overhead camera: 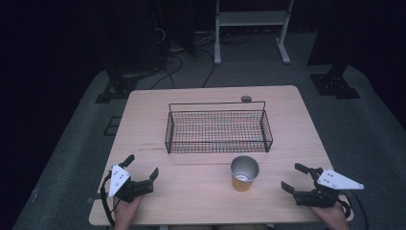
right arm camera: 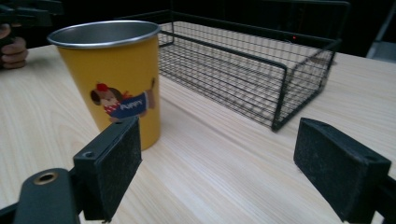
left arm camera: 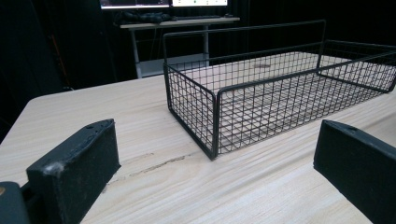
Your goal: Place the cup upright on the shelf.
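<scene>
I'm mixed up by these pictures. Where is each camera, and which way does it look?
High view: above the person's side, looking down on table, basket and cup; both hands, left gripper, right gripper show.
Left gripper view: on left gripper, facing basket; its open jaws.
Right gripper view: on right gripper, facing cup; its open jaws, other hand.
All share the basket.

Beyond the right gripper (right arm camera: 217,175), the yellow cup (right arm camera: 122,77) hides the wire basket's (right arm camera: 261,65) near-left corner; something pale in the cup's bottom is too small to identify.
</scene>
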`<state>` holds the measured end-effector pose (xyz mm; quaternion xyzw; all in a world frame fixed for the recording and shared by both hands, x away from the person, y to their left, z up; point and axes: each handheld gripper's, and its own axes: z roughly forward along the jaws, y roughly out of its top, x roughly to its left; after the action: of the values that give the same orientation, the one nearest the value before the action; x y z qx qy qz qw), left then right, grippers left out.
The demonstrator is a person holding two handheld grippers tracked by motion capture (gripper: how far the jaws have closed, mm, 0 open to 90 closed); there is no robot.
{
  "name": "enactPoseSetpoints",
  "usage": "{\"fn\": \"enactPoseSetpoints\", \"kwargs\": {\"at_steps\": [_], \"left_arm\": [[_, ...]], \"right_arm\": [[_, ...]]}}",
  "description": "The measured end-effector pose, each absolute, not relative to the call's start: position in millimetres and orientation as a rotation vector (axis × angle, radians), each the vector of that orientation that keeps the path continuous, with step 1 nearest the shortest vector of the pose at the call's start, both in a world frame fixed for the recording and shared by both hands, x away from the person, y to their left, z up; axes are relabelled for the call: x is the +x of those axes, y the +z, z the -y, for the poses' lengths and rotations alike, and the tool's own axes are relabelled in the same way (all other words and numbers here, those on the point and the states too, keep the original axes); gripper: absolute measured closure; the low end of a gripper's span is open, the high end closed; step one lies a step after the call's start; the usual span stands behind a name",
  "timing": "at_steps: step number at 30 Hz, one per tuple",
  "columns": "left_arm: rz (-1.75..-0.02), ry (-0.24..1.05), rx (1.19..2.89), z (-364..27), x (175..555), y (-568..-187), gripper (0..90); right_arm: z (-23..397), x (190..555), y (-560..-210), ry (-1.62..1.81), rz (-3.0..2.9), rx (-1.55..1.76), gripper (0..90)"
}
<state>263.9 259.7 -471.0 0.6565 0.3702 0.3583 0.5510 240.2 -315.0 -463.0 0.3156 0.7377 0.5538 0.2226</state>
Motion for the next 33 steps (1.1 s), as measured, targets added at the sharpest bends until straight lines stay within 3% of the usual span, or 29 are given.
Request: {"fn": "enactPoseSetpoints", "kwargs": {"at_steps": [19,33], "left_arm": [[-0.887,0.84,1.54,-260.9,264.3,-471.1,0.0],[-0.882,0.841,1.542,-260.8,264.2,-471.2,0.0]], "right_arm": [[284.6,240.9,-452.2,1.531,-2.136,0.761,12.4],[264.5,243.1,-451.7,1.534,-2.2,0.726,5.4]]}}
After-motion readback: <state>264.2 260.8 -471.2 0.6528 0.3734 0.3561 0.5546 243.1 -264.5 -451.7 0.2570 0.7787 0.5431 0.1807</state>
